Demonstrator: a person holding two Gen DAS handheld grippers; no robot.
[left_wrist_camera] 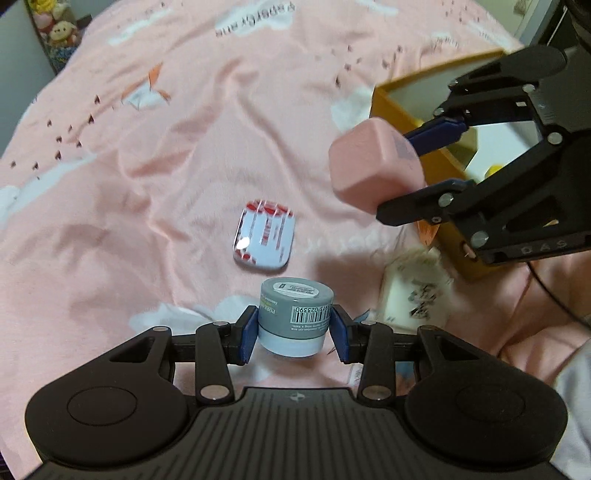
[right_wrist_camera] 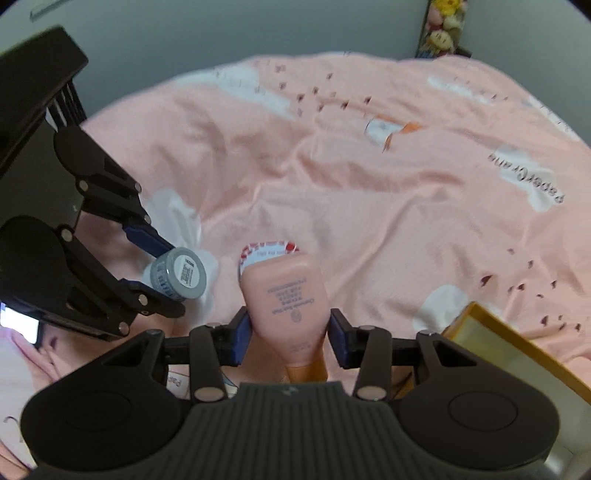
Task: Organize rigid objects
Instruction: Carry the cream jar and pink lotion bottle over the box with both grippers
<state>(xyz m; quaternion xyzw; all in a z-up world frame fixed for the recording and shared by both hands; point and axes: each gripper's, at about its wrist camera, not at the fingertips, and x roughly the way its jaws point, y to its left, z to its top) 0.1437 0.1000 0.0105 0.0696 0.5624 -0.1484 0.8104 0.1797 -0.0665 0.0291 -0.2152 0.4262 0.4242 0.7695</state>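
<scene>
My left gripper [left_wrist_camera: 294, 330] is clamped on a small grey round jar with a white lid and a barcode label [left_wrist_camera: 294, 318], low in the centre of the left wrist view; the blue pads press its two sides and the jar hangs lid-down above the pink bedsheet printed with white clouds and small dark birds [left_wrist_camera: 155, 155]. My right gripper [right_wrist_camera: 290, 332] grips a peach-pink plastic bottle with an orange cap [right_wrist_camera: 286, 291] by its lower body, cap end toward the camera (the small print on it is too blurred to read).

Just beyond the jar, in the middle of the left view, a flat rounded white tin with red markings [left_wrist_camera: 264, 239] lies on the bed. In the right view the bottle covers most of that tin, leaving only its far edge showing.

At the right edge of the left view, an open mustard-yellow cardboard box [left_wrist_camera: 384, 99] sits on the bed, with my right gripper and the bottle in front of it, blocking much of its opening. Below it, at lower right, lies a blurred white packet with dark lettering [left_wrist_camera: 417, 295]. Stuffed toys [left_wrist_camera: 61, 31] show at the upper left corner, beyond the bed's edge.
</scene>
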